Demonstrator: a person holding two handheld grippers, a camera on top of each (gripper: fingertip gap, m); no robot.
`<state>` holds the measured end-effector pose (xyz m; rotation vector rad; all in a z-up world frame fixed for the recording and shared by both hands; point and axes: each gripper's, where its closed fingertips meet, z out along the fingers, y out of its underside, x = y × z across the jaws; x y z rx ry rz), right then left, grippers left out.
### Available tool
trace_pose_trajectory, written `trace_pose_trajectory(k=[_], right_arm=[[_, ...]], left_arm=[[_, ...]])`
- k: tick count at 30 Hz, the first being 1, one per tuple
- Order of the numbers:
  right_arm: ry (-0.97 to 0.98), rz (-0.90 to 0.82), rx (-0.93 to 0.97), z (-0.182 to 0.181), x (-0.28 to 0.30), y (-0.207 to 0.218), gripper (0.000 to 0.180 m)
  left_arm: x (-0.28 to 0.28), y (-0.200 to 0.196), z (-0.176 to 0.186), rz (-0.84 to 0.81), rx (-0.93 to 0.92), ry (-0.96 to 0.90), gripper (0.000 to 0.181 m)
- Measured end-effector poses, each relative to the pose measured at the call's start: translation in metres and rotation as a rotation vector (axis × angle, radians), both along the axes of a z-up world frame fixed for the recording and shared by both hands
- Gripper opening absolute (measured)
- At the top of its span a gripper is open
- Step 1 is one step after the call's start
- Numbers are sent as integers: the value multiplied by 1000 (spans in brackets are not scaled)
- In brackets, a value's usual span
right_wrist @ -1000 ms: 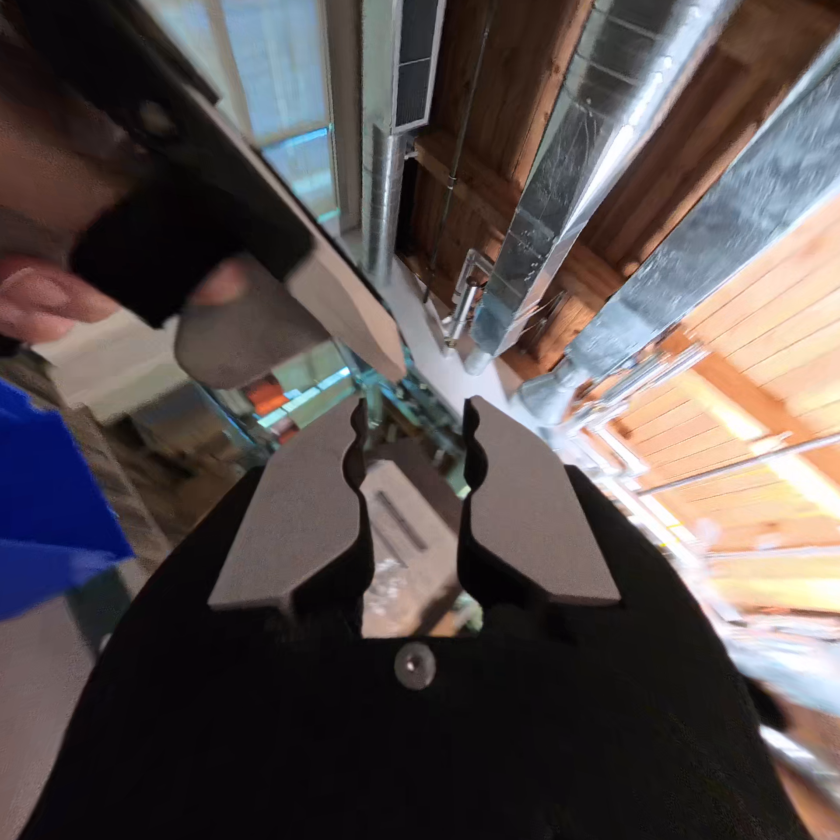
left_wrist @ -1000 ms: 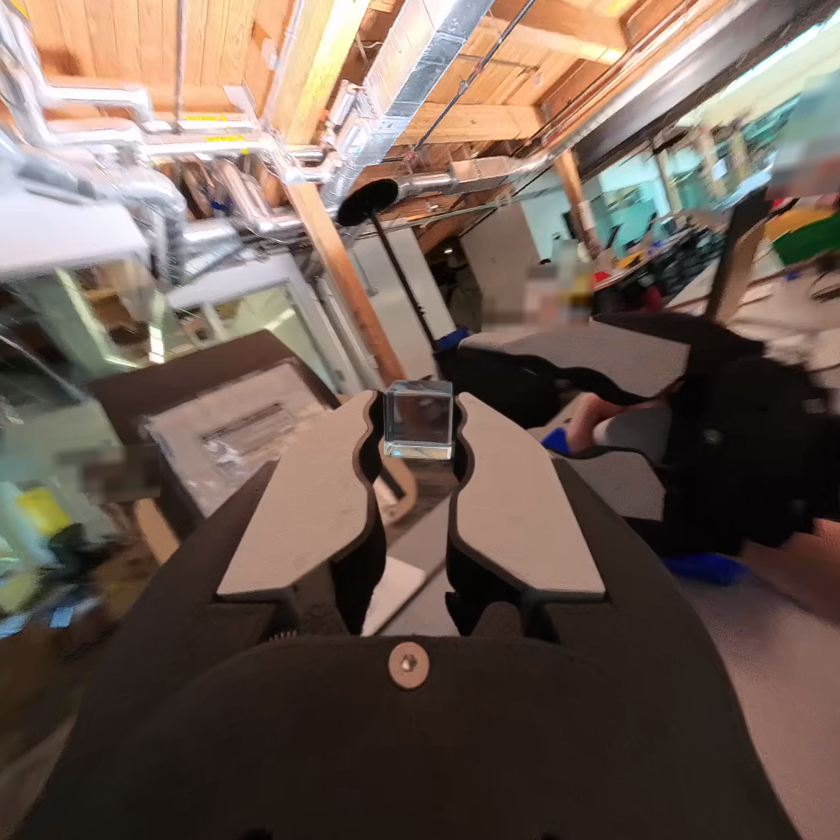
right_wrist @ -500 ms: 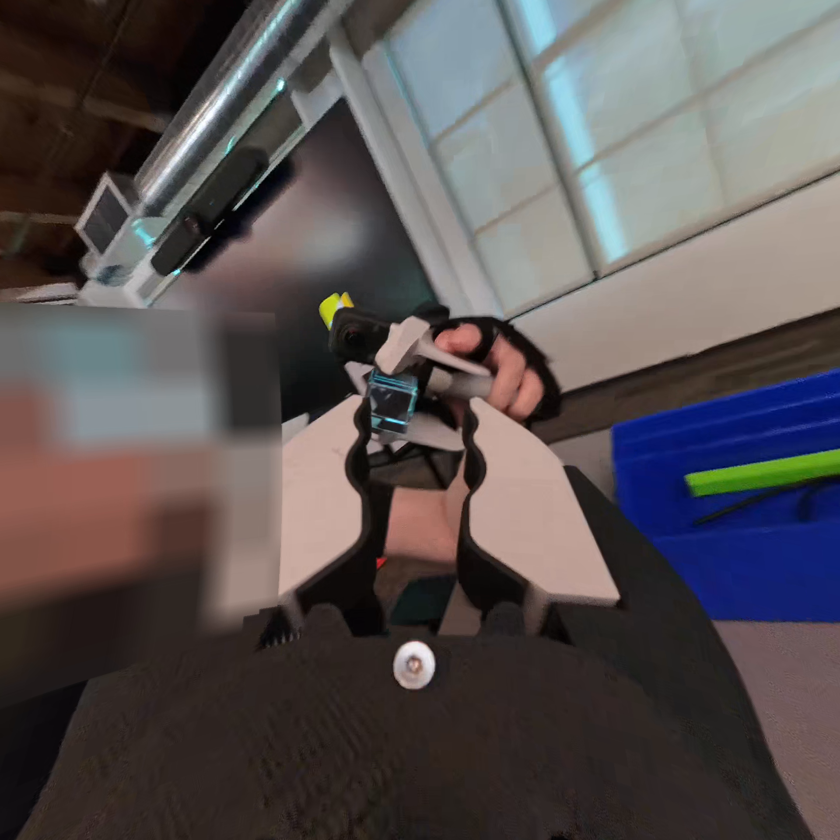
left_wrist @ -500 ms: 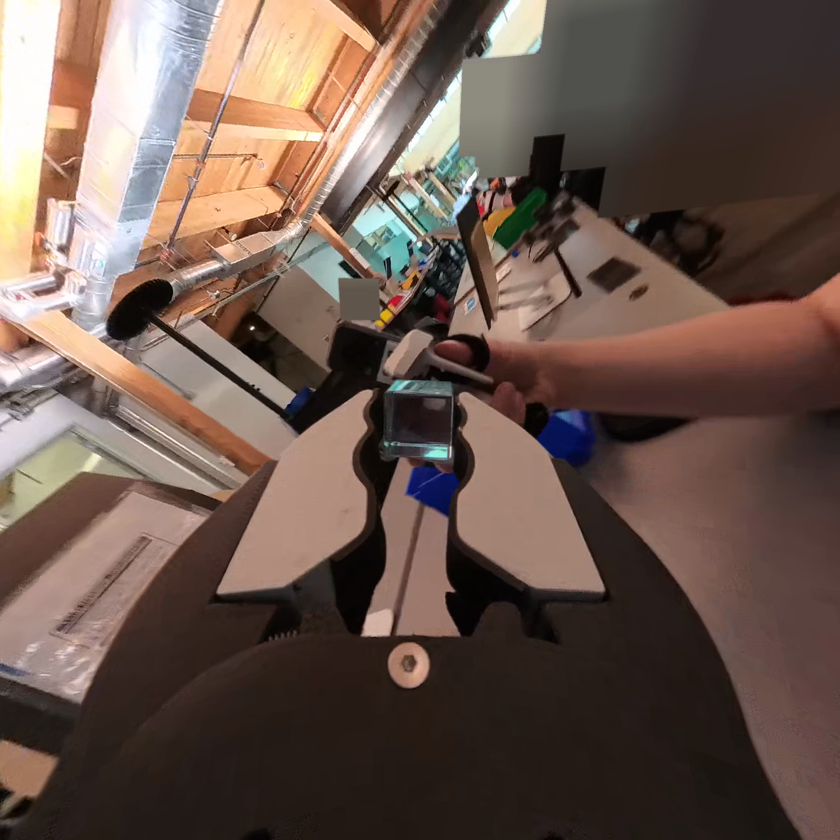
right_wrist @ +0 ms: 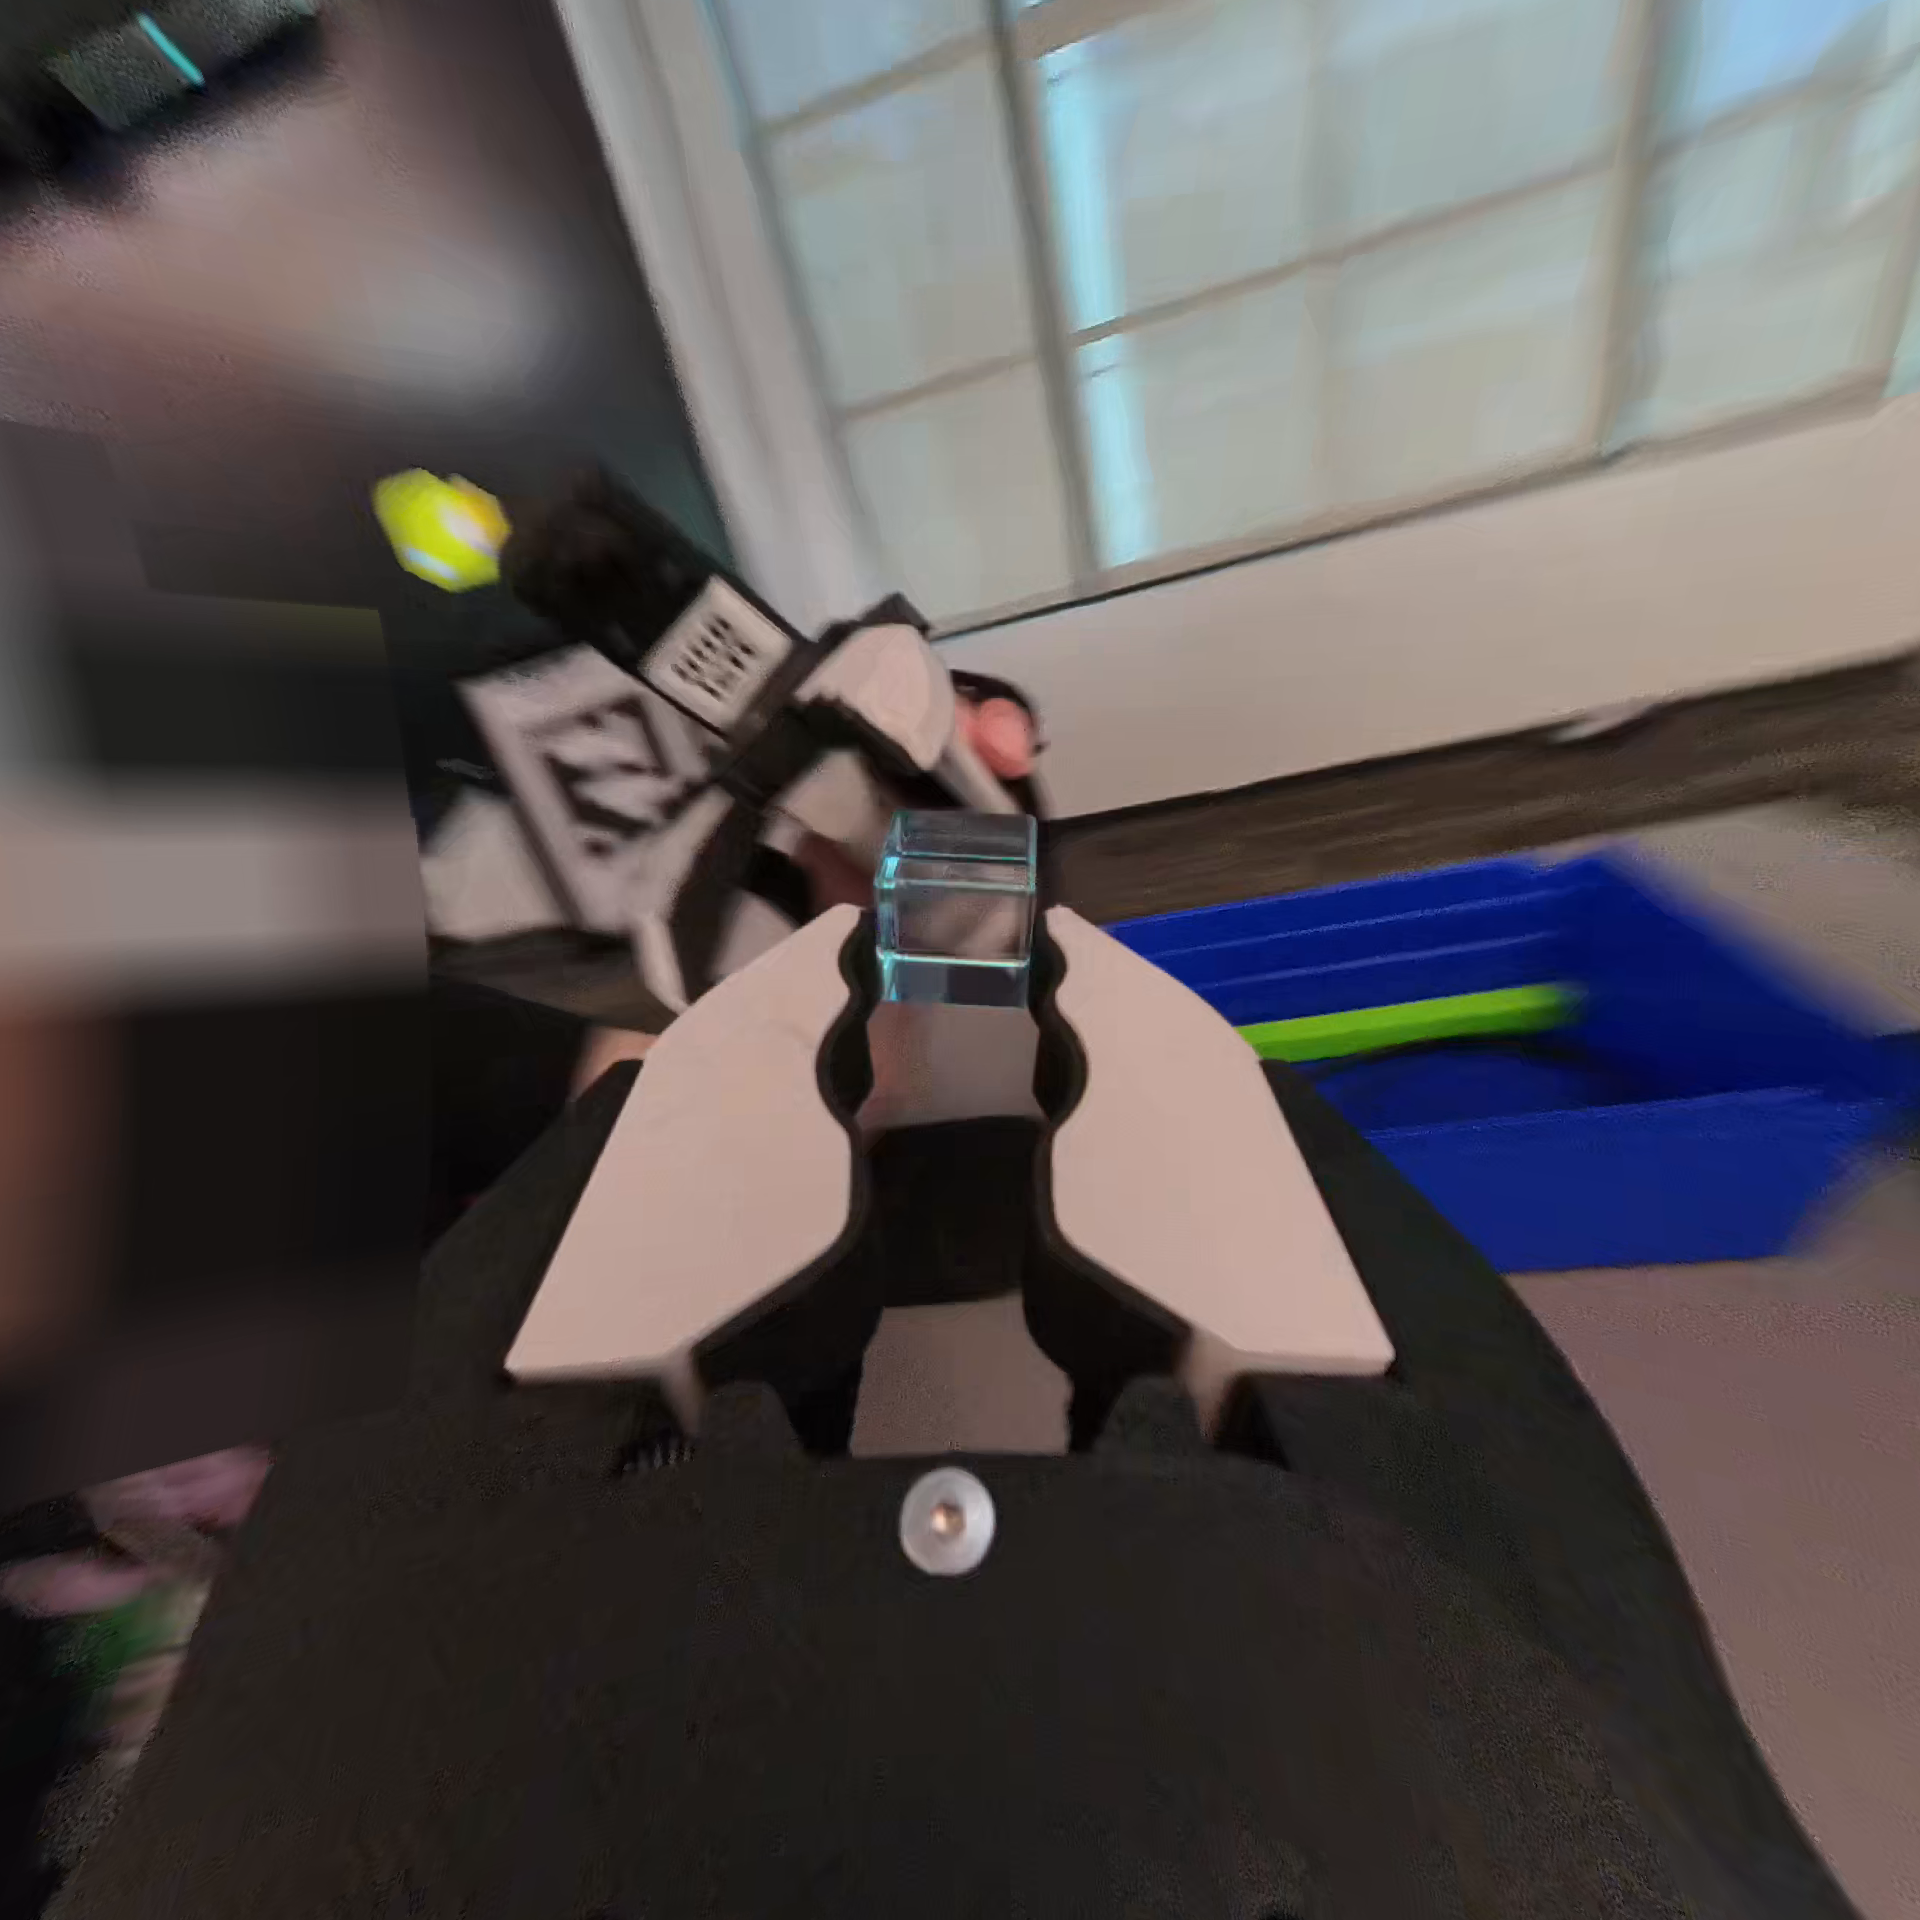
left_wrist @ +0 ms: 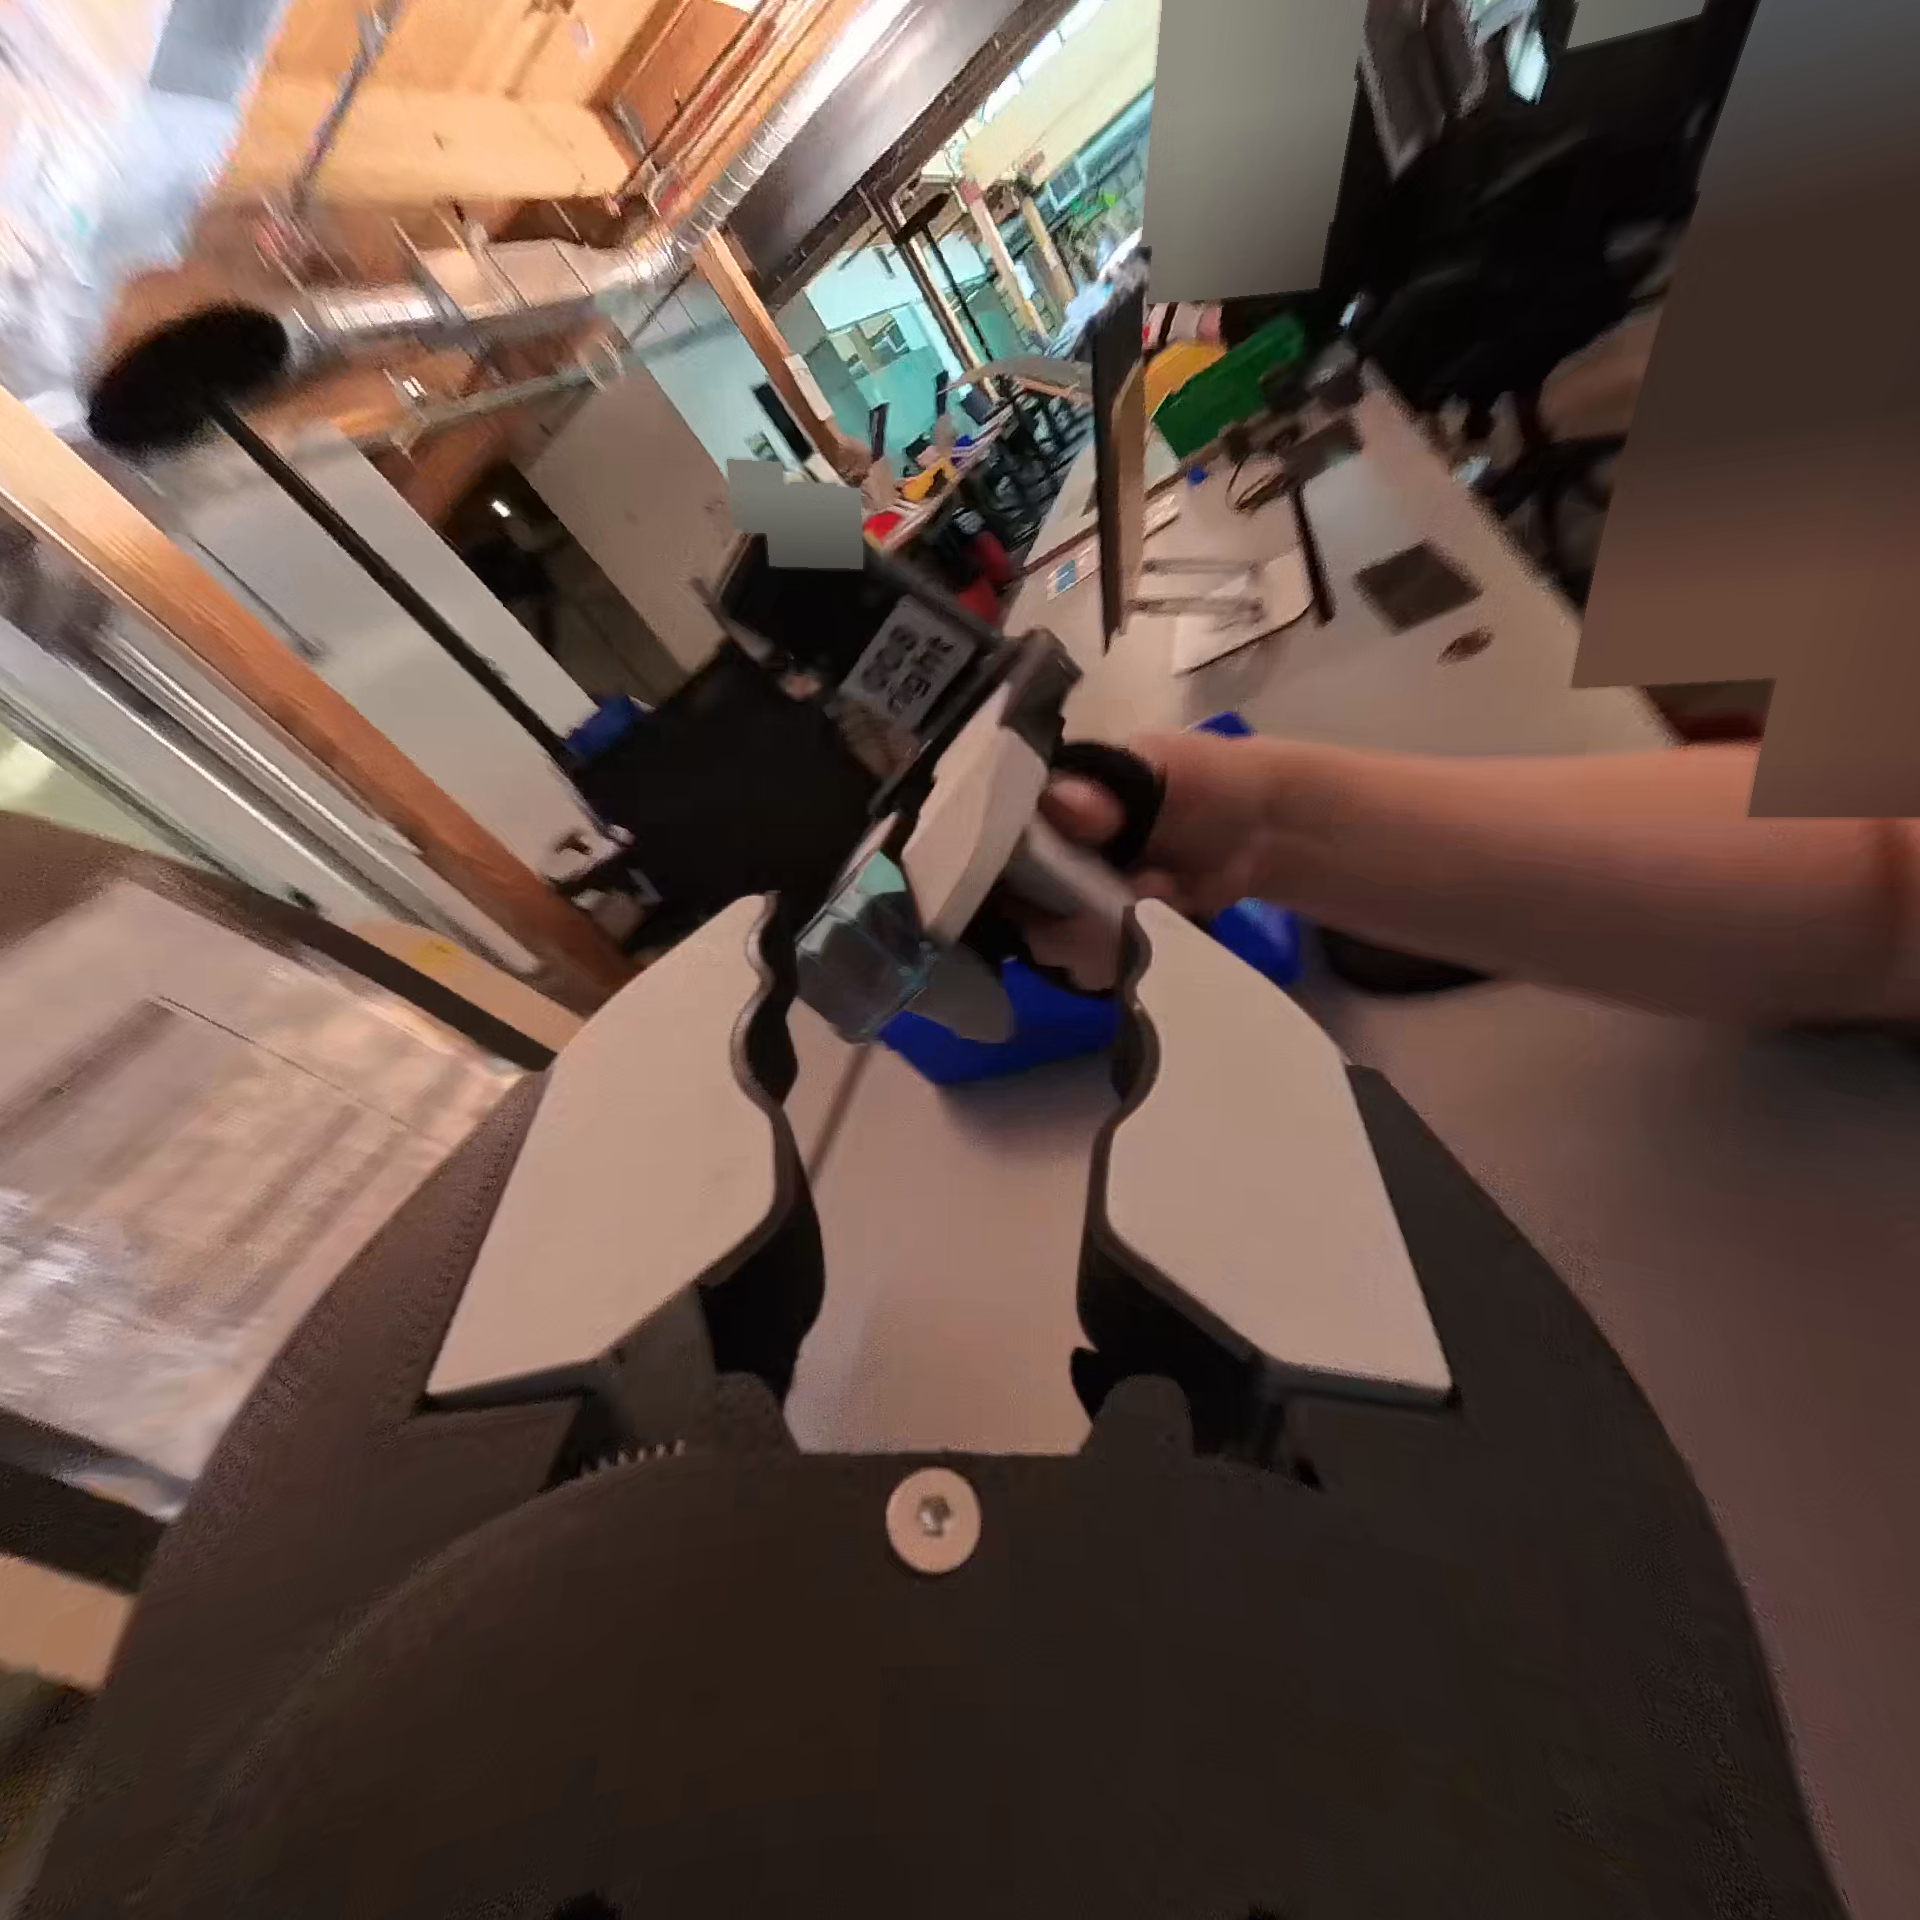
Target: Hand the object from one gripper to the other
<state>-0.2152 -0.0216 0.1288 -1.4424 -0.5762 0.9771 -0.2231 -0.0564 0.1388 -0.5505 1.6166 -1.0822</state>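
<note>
Right gripper (right_wrist: 954,920) is clamped on a clear cube (right_wrist: 956,909), pinched between its fingertips at frame centre of the right wrist view. Left gripper (left_wrist: 948,920) stands wide apart and empty in its own view; the cube (left_wrist: 862,961) sits just past its left fingertip, held by the other tool's grey fingers (left_wrist: 977,821) coming down from the upper right. Beyond: a blue bin (right_wrist: 1621,1060) at right holding a green bar (right_wrist: 1413,1023), grey floor (left_wrist: 1558,1164), windows (right_wrist: 1351,260) across the top.
</note>
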Motion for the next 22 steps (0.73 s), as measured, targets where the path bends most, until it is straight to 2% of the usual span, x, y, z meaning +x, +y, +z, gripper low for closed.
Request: trace_pose_trajectory(k=[1,5,7,9,13,16,17,19,22], right_arm=[[-113,-119,134,-1,9,5,28],[-584,-493,811,12,19,-7,29],[-761,-610,1017,16,16,-13,28],[-885,-627,1064,12,8,-13,29],[-986,-592,1146,6,-10,-14,29],[-1051,-619,1136,2,-8,-8,28],[-1049,-637,1131,3,-6,-6,28],[-1069,-705,1106,5,4,0,28],[-1014,-859,948,12,34,13,26]], left_arm=[[0,2,4,-22,-101,33,58],[3,17,16,-131,-571,201,62],[6,22,14,-176,-706,275,64],[10,20,5,-202,-734,342,65],[11,5,-6,-255,-716,423,62],[11,-3,-13,-252,-593,407,28],[12,-1,-12,-229,-563,381,28],[17,8,-9,-132,-474,294,27],[23,42,3,201,-180,39,27]])
